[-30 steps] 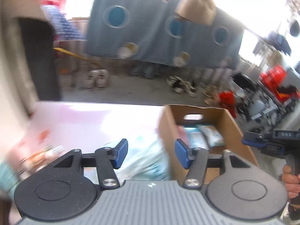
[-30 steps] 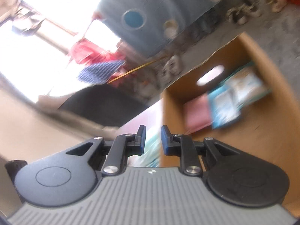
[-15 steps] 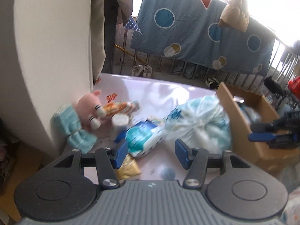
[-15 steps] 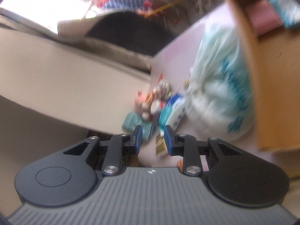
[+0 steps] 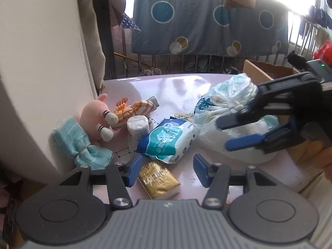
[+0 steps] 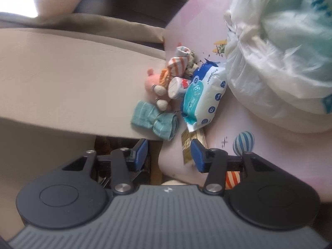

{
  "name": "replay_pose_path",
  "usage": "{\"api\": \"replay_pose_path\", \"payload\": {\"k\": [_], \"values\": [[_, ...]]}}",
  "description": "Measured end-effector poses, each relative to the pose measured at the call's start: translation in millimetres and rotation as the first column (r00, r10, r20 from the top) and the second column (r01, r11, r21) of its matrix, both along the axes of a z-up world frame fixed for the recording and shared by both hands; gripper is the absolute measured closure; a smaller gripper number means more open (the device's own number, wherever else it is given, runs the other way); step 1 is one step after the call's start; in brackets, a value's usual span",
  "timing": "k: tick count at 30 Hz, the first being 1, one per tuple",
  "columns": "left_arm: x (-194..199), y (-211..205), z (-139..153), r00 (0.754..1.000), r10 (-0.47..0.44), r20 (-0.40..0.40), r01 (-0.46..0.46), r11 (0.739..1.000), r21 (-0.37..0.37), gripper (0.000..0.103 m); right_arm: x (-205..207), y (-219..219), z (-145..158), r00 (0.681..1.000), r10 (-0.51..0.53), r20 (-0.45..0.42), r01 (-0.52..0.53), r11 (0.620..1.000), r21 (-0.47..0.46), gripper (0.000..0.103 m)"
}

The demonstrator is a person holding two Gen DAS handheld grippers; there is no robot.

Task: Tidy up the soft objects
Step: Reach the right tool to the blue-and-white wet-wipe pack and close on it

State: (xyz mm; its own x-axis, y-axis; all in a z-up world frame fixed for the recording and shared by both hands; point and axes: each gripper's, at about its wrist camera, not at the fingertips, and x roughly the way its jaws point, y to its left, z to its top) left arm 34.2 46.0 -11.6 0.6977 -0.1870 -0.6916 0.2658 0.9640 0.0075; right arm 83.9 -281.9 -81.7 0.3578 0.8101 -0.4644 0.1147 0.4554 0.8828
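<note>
Soft things lie on a pink table (image 5: 178, 87): a pink plush toy (image 5: 93, 118), a teal folded cloth (image 5: 78, 143), an orange striped sock (image 5: 132, 110), a blue-white wipes pack (image 5: 170, 143), a gold tissue pack (image 5: 157, 180) and a big white plastic bag (image 5: 234, 124). My left gripper (image 5: 166, 170) is open and empty just above the gold pack. My right gripper (image 6: 169, 153) is open and empty at the table's near edge; it also shows at the right of the left wrist view (image 5: 234, 134), in front of the bag. The wipes pack (image 6: 203, 97) and cloth (image 6: 153, 122) lie ahead of it.
A white round container (image 5: 138, 126) stands by the plush. A cardboard box (image 5: 267, 70) sits beyond the table's right side. A beige wall or cushion (image 5: 41, 62) borders the table on the left. A blue blanket (image 5: 207, 20) hangs on a railing behind.
Both grippers swung away from the cardboard box to the pile on the table. The right gripper's jaws have opened wider. The left gripper has come down closer to the gold pack.
</note>
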Motion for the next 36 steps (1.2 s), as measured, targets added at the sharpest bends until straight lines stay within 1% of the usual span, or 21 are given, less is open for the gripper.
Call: {"api": "replay_pose_path", "payload": {"k": [4,7,9,10,12,15,18,20,25,28,30,31,32,34,36], "values": [[33,4,-19,0.999,-0.042,-0.032,0.042,0.999,0.000,0.047,16,15,-26,0.997,-0.065,-0.028,0.065,0.998,-0.011,0.057],[60,7,-37,0.995,-0.069,-0.074,0.068,0.998,-0.018,0.044,25,21,-45,0.991,-0.119,-0.062,0.118,0.993,-0.019,0.057],[75,7,-47,0.991,-0.088,-0.105,0.084,0.996,-0.034,0.039,29,24,-56,0.986,-0.148,-0.079,0.146,0.989,-0.030,0.056],[83,7,-53,0.988,-0.098,-0.119,0.094,0.995,-0.039,0.038,31,25,-60,0.983,-0.161,-0.087,0.158,0.987,-0.037,0.056],[97,6,-63,0.983,-0.111,-0.143,0.106,0.994,-0.038,0.032,34,26,-68,0.978,-0.184,-0.099,0.180,0.982,-0.048,0.056],[116,6,-75,0.976,-0.113,-0.184,0.104,0.993,-0.054,0.027,40,27,-77,0.972,-0.209,-0.109,0.203,0.977,-0.064,0.056],[128,9,-81,0.970,-0.120,-0.211,0.101,0.990,-0.099,0.020,42,27,-83,0.967,-0.220,-0.127,0.214,0.975,-0.058,0.056],[133,8,-85,0.968,-0.121,-0.218,0.101,0.990,-0.099,0.016,44,29,-88,0.965,-0.224,-0.134,0.217,0.974,-0.061,0.055],[141,6,-86,0.964,-0.116,-0.240,0.093,0.990,-0.105,0.014,49,35,-97,0.962,-0.234,-0.138,0.232,0.972,-0.033,0.056],[143,6,-86,0.961,-0.112,-0.254,0.085,0.989,-0.117,0.016,51,40,-100,0.962,-0.235,-0.142,0.236,0.972,-0.007,0.058],[142,4,-86,0.956,-0.119,-0.269,0.088,0.988,-0.124,0.020,52,43,-103,0.960,-0.235,-0.153,0.240,0.971,0.012,0.060],[140,2,-86,0.956,-0.117,-0.270,0.089,0.989,-0.116,0.022,51,44,-104,0.958,-0.240,-0.157,0.245,0.969,0.013,0.063],[139,0,-87,0.952,-0.126,-0.279,0.097,0.989,-0.115,0.030,51,45,-104,0.957,-0.245,-0.153,0.250,0.968,0.018,0.064],[136,-2,-85,0.949,-0.136,-0.286,0.106,0.988,-0.117,0.036,50,47,-104,0.957,-0.245,-0.153,0.251,0.968,0.021,0.066],[132,-4,-81,0.948,-0.146,-0.282,0.120,0.987,-0.109,0.047,47,46,-102,0.958,-0.243,-0.153,0.251,0.968,0.030,0.070]]}}
